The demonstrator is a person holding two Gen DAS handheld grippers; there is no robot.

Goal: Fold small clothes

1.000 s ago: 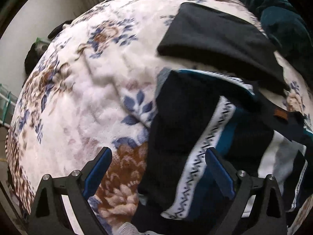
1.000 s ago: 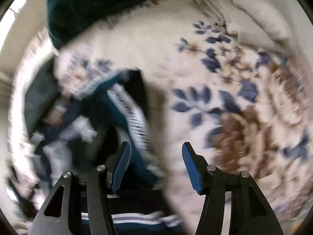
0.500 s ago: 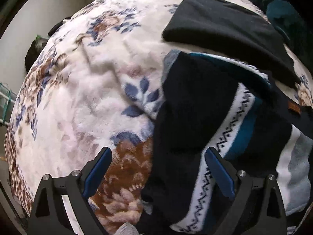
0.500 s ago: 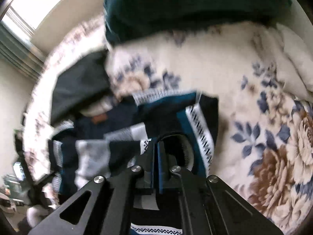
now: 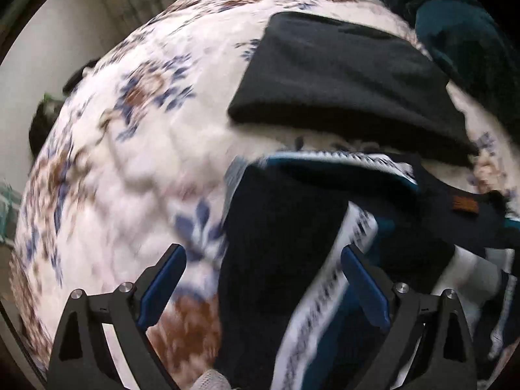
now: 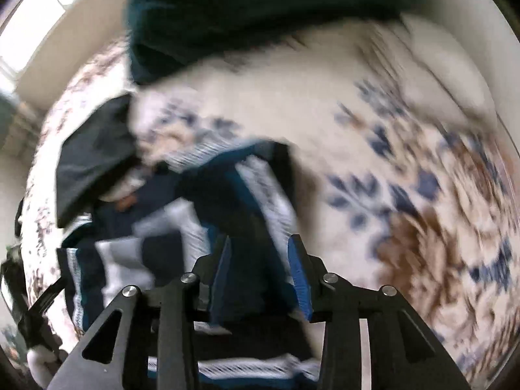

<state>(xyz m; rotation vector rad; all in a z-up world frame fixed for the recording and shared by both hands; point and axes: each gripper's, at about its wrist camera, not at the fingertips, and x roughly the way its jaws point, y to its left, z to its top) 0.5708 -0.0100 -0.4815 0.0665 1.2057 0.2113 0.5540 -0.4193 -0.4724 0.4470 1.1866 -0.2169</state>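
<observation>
A dark navy, teal and white patterned garment [image 5: 286,243] lies crumpled on the floral blanket [image 5: 136,149]. It also shows in the right wrist view [image 6: 227,201], blurred. My left gripper [image 5: 263,279] is open, its right finger over the garment and its left finger over bare blanket. My right gripper [image 6: 260,266] is partly open with a fold of the garment lying between its fingers; nothing is clamped.
A folded black garment [image 5: 344,87] lies beyond the patterned one, also in the right wrist view [image 6: 94,156]. A dark teal blanket or pile [image 5: 464,39] is at the far right, seen in the right wrist view [image 6: 260,9] at the top. A pale pillow [image 6: 445,74] lies right.
My right gripper closed on the garment half a second ago and has now opened partway, swinging with motion blur. My left gripper stayed open and shifted slightly over the garment.
</observation>
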